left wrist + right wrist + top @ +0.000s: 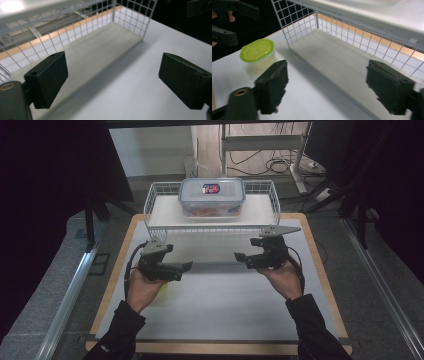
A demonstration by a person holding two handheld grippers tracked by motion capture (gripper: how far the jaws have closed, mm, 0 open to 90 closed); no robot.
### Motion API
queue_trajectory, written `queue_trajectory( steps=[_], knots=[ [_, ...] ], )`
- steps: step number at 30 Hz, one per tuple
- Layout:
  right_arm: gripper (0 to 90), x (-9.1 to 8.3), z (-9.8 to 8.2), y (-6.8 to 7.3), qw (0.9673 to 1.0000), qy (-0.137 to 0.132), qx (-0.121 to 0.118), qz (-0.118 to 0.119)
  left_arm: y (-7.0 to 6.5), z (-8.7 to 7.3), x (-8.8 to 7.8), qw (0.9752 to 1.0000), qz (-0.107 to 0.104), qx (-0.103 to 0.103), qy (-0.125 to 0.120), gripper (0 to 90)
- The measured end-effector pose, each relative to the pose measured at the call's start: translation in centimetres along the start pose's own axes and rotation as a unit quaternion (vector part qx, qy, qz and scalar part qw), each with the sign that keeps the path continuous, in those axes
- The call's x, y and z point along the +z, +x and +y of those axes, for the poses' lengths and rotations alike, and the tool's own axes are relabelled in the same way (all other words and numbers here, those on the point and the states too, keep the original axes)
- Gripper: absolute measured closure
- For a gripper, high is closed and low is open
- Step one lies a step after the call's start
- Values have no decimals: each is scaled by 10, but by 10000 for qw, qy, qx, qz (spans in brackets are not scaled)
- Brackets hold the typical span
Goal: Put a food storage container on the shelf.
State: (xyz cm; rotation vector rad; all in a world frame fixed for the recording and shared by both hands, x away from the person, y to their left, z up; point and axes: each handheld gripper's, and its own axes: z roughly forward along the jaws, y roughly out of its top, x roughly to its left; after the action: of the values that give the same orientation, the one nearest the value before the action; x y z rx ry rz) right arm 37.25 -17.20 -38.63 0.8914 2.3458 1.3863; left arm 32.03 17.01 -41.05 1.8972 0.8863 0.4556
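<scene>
A white wire shelf [212,227] stands at the far side of the white table [220,310]. On its top sits a clear lidded food box [212,196] with orange contents. My left gripper [183,268] is held low in front of the shelf's left end, jaws open and empty; in the left gripper view [115,77] it looks at the space under the shelf [75,27]. My right gripper [246,252] is in front of the shelf's right end, also open and empty [332,85]. A small tub with a green lid [257,50] stands on the table by the left hand.
The shelf's lower board [342,62] lies bare under the wire deck. The table's wooden edge [112,285] runs along both sides. Dark curtains, metal rails and floor cables surround the table.
</scene>
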Motion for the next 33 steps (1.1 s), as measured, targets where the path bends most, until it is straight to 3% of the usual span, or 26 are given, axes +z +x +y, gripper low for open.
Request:
queue_trajectory(
  steps=[4,7,17,25,29,33],
  knots=[
    [107,-3,-11,6,10000,2,12,-29,-12,-14,-3,10000,-33,79,8,53],
    [71,-6,-22,10,9999,76,41,-70,-19,-27,-5,9998,-142,-10,-101,46],
    [18,-12,-59,18,9997,222,17,69,-45,-61,-14,9992,-208,276,-215,45],
    [0,-17,-96,32,9999,100,-8,79,-58,-98,-7,9992,-214,307,130,53],
    [0,-22,-116,33,9997,216,62,40,-62,-108,-4,9990,-242,266,279,55],
    [10,-25,-130,35,9994,351,30,-72,-67,-115,2,9976,-175,416,526,55]
  ],
)
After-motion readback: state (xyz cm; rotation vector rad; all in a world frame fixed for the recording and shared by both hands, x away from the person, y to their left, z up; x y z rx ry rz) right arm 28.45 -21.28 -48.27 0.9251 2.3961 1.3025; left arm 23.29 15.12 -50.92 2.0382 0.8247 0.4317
